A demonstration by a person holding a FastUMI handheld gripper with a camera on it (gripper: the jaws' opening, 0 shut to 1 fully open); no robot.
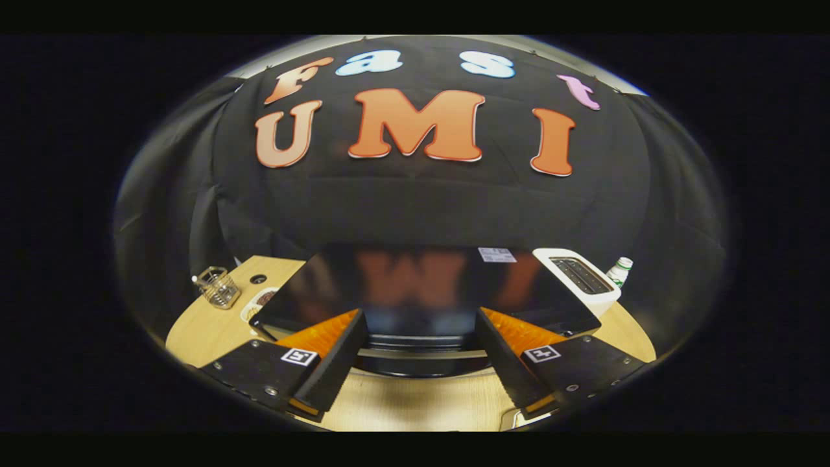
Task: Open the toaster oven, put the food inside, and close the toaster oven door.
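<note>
Gripper view has the claw [420, 337] spread wide and empty, hovering high over the toaster oven [415, 292] just ahead, whose door handle [421, 353] runs between the fingers, probably lined up for the pull that opens it. What looks like the food plate [259, 305] waits beyond the left finger beside a glass [217, 287]; a white toaster [583, 277] sits right.

One toaster oven [421, 292], one white toaster [583, 275], one glass [218, 286], one bottle [620, 271], one gripper [420, 337] with fingers apart.

glass jar [218, 286] on wooden table [194, 331]; white toaster [585, 279] with bottle [619, 271] just behind.
</note>
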